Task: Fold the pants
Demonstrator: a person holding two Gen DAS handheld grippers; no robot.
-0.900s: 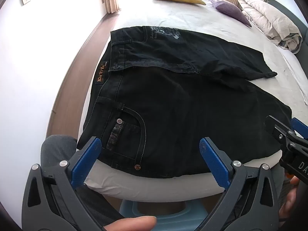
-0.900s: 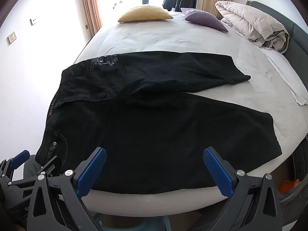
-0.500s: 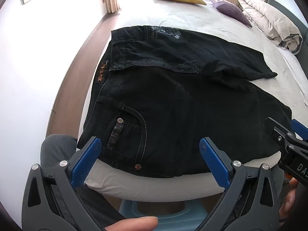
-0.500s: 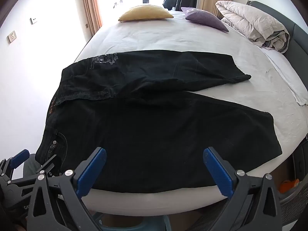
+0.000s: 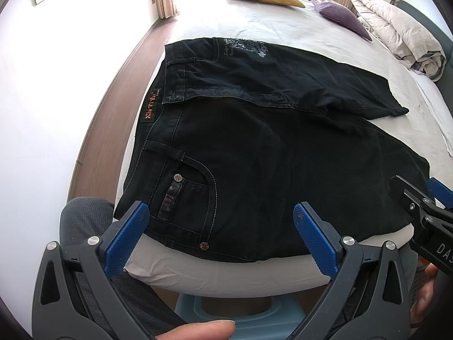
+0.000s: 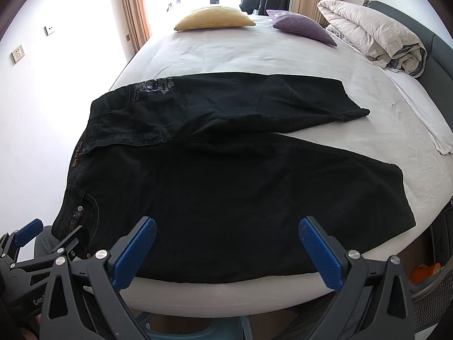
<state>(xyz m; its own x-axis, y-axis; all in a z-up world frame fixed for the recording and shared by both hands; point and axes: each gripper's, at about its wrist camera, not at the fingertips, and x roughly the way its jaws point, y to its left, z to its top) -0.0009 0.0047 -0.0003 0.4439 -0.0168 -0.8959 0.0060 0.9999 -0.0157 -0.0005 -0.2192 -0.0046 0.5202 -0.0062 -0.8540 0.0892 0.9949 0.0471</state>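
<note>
Black denim pants (image 5: 269, 153) lie spread on the white bed, waistband at the left, legs running to the right; they also show in the right wrist view (image 6: 226, 187). The far leg is twisted over and shows a printed back pocket (image 5: 243, 47). My left gripper (image 5: 220, 218) is open and empty, just short of the near hem by the front pocket (image 5: 192, 198). My right gripper (image 6: 226, 235) is open and empty, at the near edge of the closer leg. Each gripper shows at the side of the other's view.
The bed (image 6: 254, 56) carries a yellow pillow (image 6: 215, 18), a purple pillow (image 6: 303, 25) and a rolled duvet (image 6: 376, 34) at the far end. A white wall (image 5: 42, 85) stands to the left. A blue stool (image 5: 226, 308) sits below the bed edge.
Both grippers have stayed almost still and open. The pants have not moved.
</note>
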